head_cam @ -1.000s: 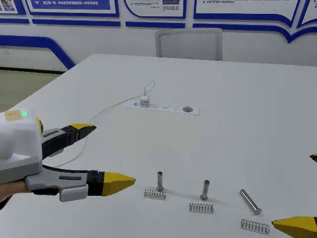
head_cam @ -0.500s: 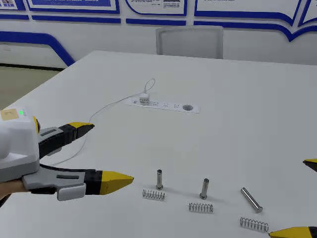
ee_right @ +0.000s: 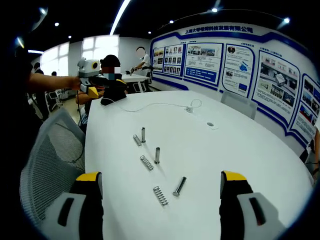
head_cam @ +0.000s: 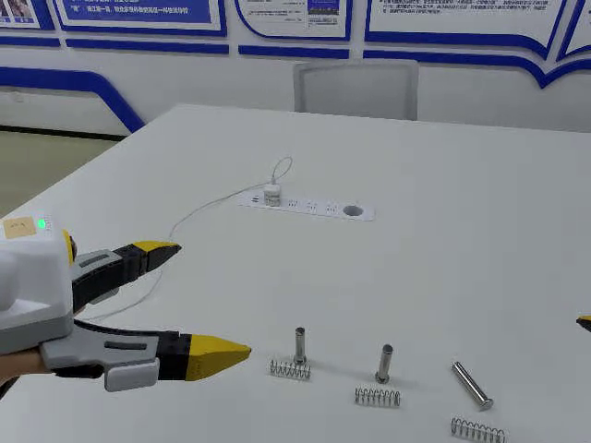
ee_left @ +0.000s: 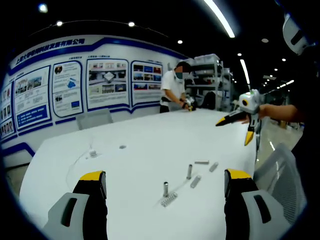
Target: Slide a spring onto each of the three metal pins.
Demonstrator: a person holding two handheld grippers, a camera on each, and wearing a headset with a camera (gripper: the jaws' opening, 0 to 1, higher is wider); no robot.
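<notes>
Two metal pins stand upright on the white table (head_cam: 443,231), one on the left (head_cam: 300,344) and one in the middle (head_cam: 384,363); a third pin (head_cam: 472,386) lies flat at the right. A loose spring lies in front of each: left spring (head_cam: 290,370), middle spring (head_cam: 378,397), right spring (head_cam: 477,430). My left gripper (head_cam: 208,300) is open and holds nothing, left of the pins. One yellow tip of my right gripper (head_cam: 584,322) shows at the right edge. In the right gripper view its jaws (ee_right: 161,177) stand open above the lying pin (ee_right: 179,186).
A white power strip (head_cam: 305,204) with a plug and a thin cable lies mid-table. A grey chair (head_cam: 355,88) stands behind the far edge. A mesh chair (ee_right: 55,150) sits by the near edge, and a person (ee_left: 172,90) works at another table.
The right gripper's lower yellow jaw has left the bottom right of the head view, drawing back to the right. The left gripper has barely moved. Pins and springs lie as before.
</notes>
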